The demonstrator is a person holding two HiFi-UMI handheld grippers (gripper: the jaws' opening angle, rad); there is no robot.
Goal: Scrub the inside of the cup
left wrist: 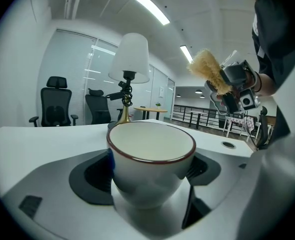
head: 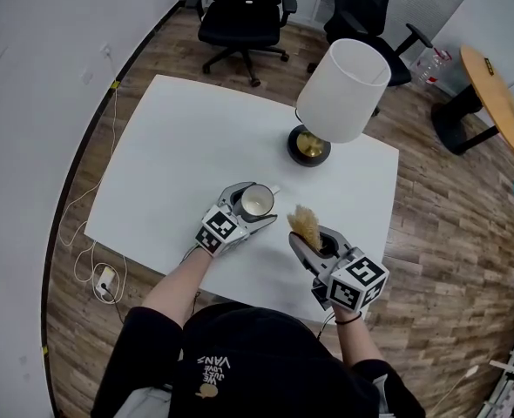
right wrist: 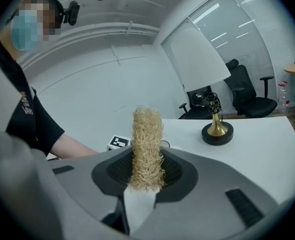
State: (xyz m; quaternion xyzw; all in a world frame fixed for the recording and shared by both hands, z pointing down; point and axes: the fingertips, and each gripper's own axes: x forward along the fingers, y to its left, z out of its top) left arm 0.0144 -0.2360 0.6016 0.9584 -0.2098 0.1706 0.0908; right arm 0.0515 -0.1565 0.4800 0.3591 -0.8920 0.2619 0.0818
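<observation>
A white cup [head: 257, 201] with a thin dark red rim sits between the jaws of my left gripper [head: 243, 209], which is shut on it. In the left gripper view the cup [left wrist: 150, 159] stands upright and its inside looks bare. My right gripper [head: 310, 239] is shut on a tan fibrous scrubber [head: 304, 224], held to the right of the cup and apart from it. The scrubber [right wrist: 146, 149] sticks up from the jaws in the right gripper view. From the left gripper view the scrubber [left wrist: 206, 69] hangs above and right of the cup.
A table lamp with a white shade [head: 344, 90] and a brass and black base [head: 309, 146] stands behind the cup on the white table [head: 179, 155]. Two black office chairs [head: 240, 11] stand beyond the table. A round wooden table [head: 492, 94] is at the far right.
</observation>
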